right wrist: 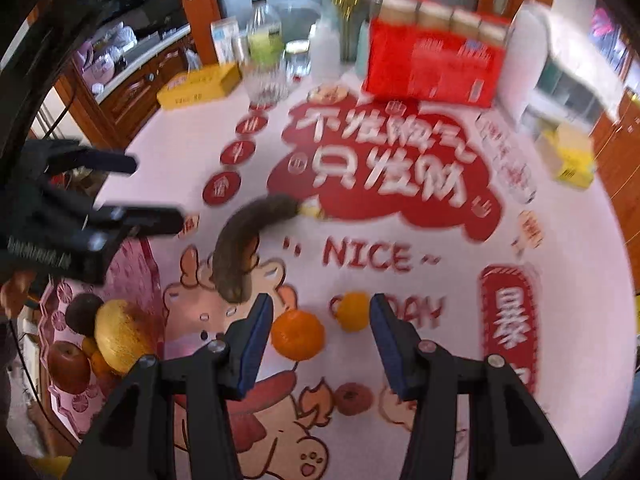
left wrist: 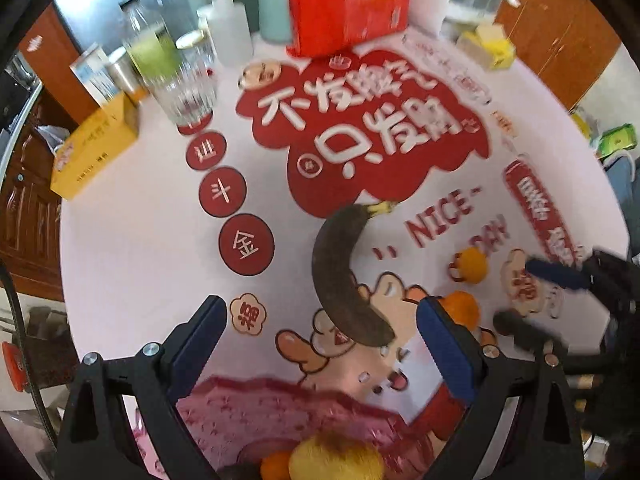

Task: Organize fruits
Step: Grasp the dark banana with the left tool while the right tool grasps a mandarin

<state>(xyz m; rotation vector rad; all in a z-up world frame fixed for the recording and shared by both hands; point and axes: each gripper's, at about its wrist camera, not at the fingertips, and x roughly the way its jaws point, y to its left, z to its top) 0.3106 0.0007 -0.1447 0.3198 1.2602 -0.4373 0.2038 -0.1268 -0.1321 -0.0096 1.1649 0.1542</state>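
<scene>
A blackened banana [left wrist: 340,276] lies on the printed tablecloth, ahead of my open, empty left gripper [left wrist: 322,320]; it also shows in the right wrist view [right wrist: 244,240]. Two oranges [right wrist: 298,334] [right wrist: 354,312] lie on the cloth, the nearer one between the open fingers of my right gripper [right wrist: 320,320], touching neither. They show in the left view [left wrist: 464,308] [left wrist: 472,266]. A pink fruit tray [right wrist: 136,268] holds a yellow melon [right wrist: 120,334], an apple [right wrist: 68,364] and a dark fruit [right wrist: 82,312]. It sits under my left gripper [right wrist: 156,192].
At the table's far side stand a red carton [right wrist: 432,68], a yellow box [left wrist: 96,148], a glass [left wrist: 184,88], bottles and a white jug [left wrist: 230,32]. A yellow packet [right wrist: 572,160] lies at the right. Wooden cabinets surround the table.
</scene>
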